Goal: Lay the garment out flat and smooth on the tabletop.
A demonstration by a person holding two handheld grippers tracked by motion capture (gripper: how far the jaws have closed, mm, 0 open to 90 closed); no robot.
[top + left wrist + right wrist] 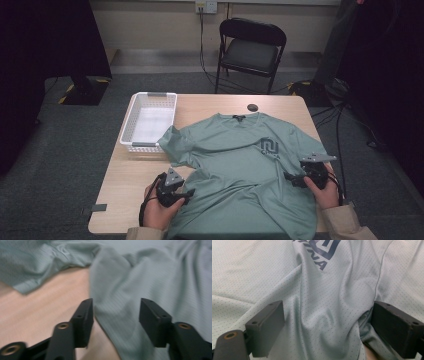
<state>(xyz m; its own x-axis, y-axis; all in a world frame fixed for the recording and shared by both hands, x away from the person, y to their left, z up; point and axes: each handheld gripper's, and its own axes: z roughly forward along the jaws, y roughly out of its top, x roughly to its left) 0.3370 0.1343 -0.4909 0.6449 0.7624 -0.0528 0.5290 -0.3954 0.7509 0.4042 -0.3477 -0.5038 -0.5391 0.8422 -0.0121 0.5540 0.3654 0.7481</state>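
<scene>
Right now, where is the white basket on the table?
In the high view, the white basket sits at the table's far left corner, just beyond the green T-shirt's left sleeve.

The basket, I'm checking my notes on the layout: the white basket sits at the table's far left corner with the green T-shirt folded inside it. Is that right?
Not quite. The white basket does sit at the table's far left corner, but the green T-shirt lies spread out on the table beside it, not inside. The high view shows this.

Dark blue logo on the T-shirt (235, 150), chest side, a squared emblem (270, 146) seen from above. In the right gripper view the letters under it (318, 262) read "INA", the start cut off by a fold.
</scene>
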